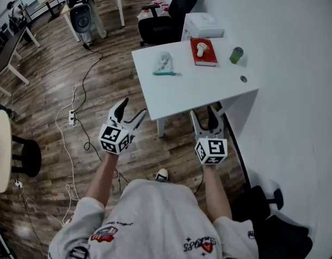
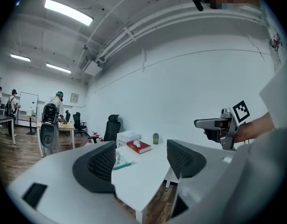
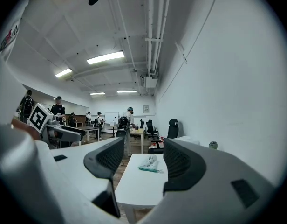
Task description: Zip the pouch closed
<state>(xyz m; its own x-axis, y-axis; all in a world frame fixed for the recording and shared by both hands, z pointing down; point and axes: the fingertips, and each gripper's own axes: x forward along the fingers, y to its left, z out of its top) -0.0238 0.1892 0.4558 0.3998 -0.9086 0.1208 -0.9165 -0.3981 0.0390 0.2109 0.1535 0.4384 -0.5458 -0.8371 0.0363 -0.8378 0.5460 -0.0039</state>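
A pale pouch [image 1: 164,63] with a green zip edge lies on the white table [image 1: 209,93], near its far left corner; it shows too as the pouch [image 2: 120,160] in the left gripper view and the pouch [image 3: 148,163] in the right gripper view. My left gripper [image 1: 127,115] hangs open above the floor, left of the table's near corner. Near the table's front edge my right gripper [image 1: 205,117] is open as well. Both are empty and well short of the pouch.
A red book [image 1: 203,51] with a small white object on it and a green cup [image 1: 236,55] stand at the table's far right. A white box [image 1: 204,25] and a black office chair [image 1: 165,15] lie beyond. Cables and a power strip [image 1: 72,116] run over the wooden floor at left.
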